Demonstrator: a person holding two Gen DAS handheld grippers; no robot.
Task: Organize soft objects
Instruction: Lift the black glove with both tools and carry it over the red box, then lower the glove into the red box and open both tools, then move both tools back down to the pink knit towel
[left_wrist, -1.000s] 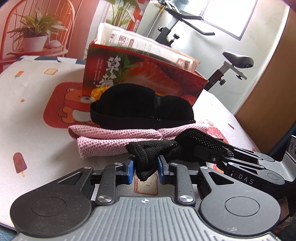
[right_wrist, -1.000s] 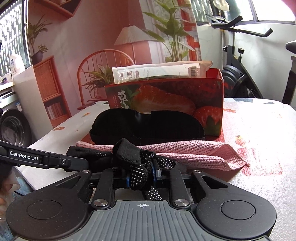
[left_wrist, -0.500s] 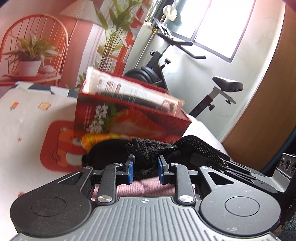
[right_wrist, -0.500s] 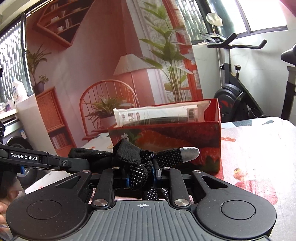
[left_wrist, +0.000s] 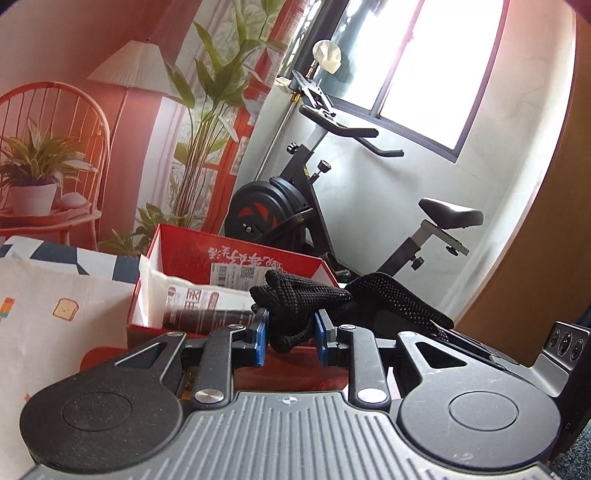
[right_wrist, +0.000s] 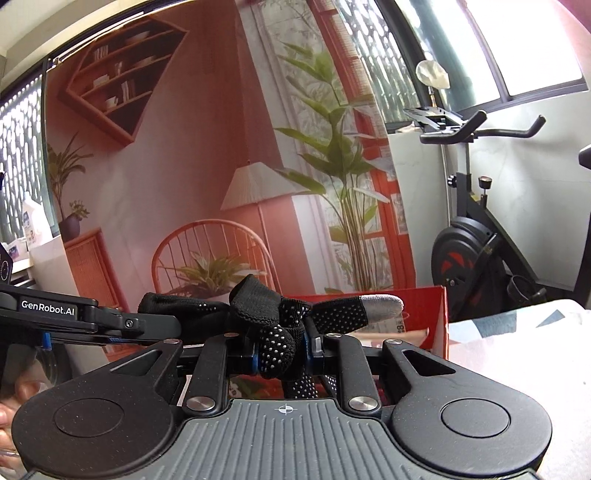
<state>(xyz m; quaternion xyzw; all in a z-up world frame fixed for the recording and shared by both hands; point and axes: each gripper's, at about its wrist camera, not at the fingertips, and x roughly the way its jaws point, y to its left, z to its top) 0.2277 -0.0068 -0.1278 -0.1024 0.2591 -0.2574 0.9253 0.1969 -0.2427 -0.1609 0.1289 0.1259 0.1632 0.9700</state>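
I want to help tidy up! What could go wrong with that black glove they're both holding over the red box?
Two things might go wrong. The black knitted glove with grip dots is pinched only by a bunched fold in the left gripper and the right gripper, so it could slip out. The red cardboard box already holds a white packet, so the glove might catch or hang over the rim.

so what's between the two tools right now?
A black dotted glove, stretched from the left tool to the right tool, both clamped on it. Both wrist views show it.
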